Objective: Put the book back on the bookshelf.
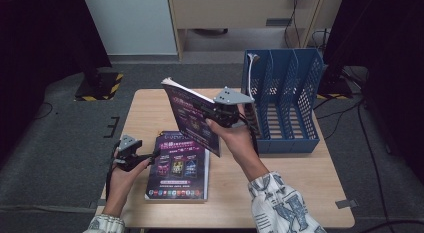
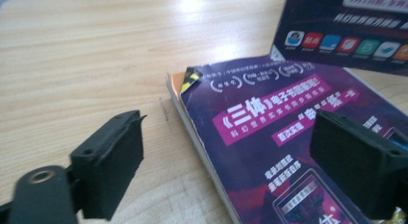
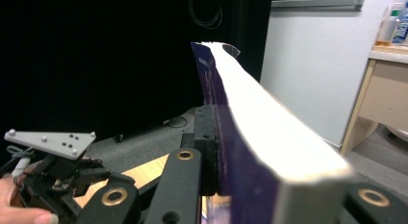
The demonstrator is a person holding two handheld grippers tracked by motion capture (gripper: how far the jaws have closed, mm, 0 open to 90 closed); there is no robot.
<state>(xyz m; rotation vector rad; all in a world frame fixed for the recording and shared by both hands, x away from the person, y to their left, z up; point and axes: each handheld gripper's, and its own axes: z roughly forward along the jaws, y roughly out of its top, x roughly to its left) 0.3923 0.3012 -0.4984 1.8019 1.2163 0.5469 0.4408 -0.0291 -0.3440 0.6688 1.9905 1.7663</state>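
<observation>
Nearest the camera, at seven o'clock on the table [image 1: 300,193], the left tongs [image 1: 152,155] stand wide and empty at the edge of the flat book [image 1: 177,168], their pads [image 2: 113,161] either side of its corner without touching it. Toward the middle, the right tongs [image 1: 220,113] are clamped on a second book [image 1: 192,113], held tilted in the air. At two o'clock stands the blue rack [image 1: 285,103], apparently empty, so I judge neither book is filed yet: one is on its way, one awaits pickup.
</observation>
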